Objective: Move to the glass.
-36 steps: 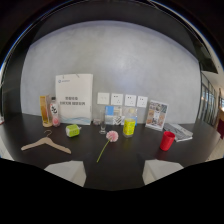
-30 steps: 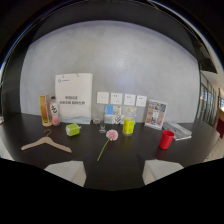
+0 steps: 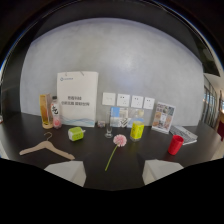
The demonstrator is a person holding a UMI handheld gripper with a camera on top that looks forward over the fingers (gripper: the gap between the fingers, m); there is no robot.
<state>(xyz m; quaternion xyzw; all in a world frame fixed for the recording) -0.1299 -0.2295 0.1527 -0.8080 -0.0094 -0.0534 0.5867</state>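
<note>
On the left lies a wooden hanger point(image 3: 46, 148). Right of it sits a green box point(image 3: 75, 133). The glass point(image 3: 108, 129) stands far beyond the wide-open gripper point(image 3: 111, 172), so most of the trip is left.

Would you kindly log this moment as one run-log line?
phase: approach | gripper: open, empty | glass: upright, far beyond fingers | pink flower: lying between

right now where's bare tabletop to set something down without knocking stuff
Open patches: between the wooden hanger and the pink flower, ahead of the gripper's open fingers; and between the flower and the red cup. Crowded: the back row, where the glass, yellow cup, green block and bottles stand before the white bag.
</note>
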